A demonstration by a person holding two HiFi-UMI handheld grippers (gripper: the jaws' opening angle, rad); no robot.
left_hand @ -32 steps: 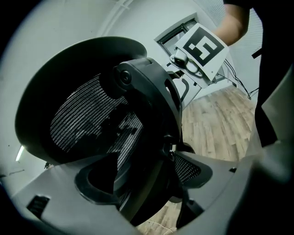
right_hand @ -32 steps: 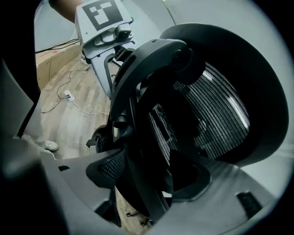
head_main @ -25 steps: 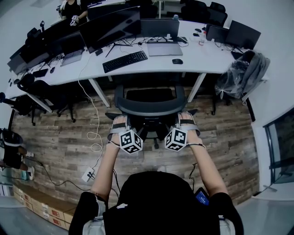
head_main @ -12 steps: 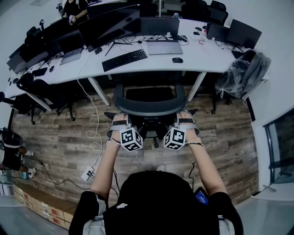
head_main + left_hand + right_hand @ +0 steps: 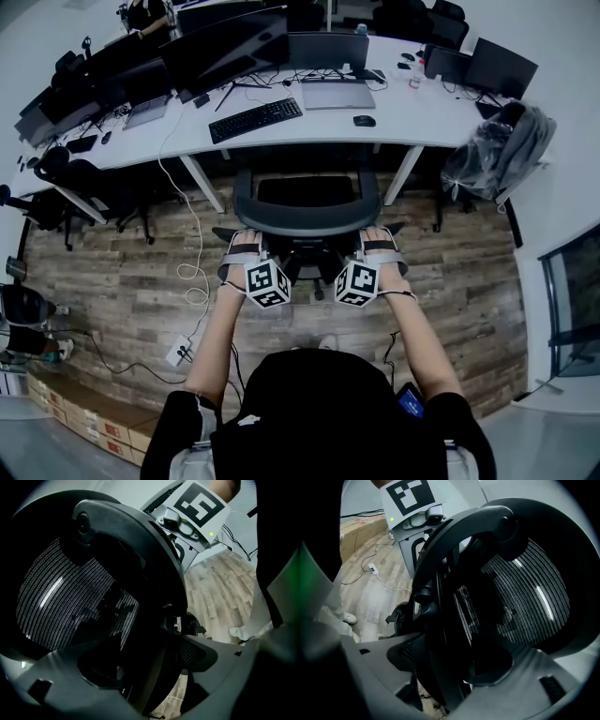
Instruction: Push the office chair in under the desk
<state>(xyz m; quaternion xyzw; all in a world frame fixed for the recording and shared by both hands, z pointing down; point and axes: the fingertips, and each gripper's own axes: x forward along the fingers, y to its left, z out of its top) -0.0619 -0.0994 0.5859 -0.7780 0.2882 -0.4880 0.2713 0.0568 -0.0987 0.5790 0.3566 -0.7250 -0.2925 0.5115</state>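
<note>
Jaws of left gripper (image 5: 244,242) (image 5: 154,667) are nearly closed, clamped on the curved back rim of the black mesh-backed office chair (image 5: 307,208). The right gripper (image 5: 379,240) (image 5: 440,667) grips the same rim on the other side. Chair stands at the near edge of the long white desk (image 5: 412,117), backrest toward the person, below the black keyboard (image 5: 256,123) and grey laptop (image 5: 336,98). Brown cardboard boxes (image 5: 80,417) lie far left on the floor; their contents cannot be seen.
</note>
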